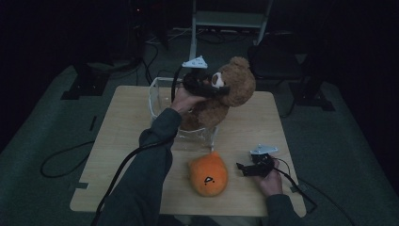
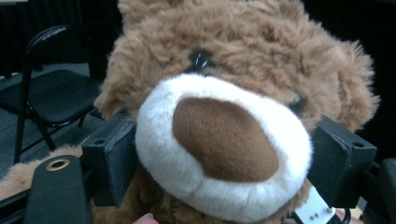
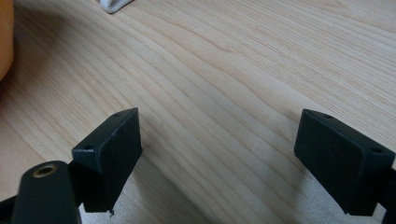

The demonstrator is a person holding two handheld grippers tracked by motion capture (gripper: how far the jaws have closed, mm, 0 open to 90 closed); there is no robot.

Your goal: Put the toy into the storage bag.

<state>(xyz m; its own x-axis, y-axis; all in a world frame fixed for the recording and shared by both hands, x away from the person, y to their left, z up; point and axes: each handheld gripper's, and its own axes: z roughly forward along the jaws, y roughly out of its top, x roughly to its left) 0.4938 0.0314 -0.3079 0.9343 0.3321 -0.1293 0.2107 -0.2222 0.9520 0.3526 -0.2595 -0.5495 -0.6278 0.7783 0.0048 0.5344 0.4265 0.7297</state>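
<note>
1. The table (image 1: 117,155) carries everything; the high view shows it whole, while the right gripper view shows just bare wood grain.
2. The bear (image 1: 226,92) sits upright in the clear bin (image 1: 157,101) at the table's far side; the left gripper view gives its muzzle (image 2: 224,144) close up.
3. The orange toy (image 1: 208,174) lies at the near edge, just left of the right gripper.
4. The left gripper (image 1: 214,88) has its jaws set wide at either side of the muzzle; whether the pads press it cannot be told.
5. The right gripper (image 1: 243,168) rests on the table; its jaws (image 3: 219,163) gape over bare wood with nothing between.
</note>
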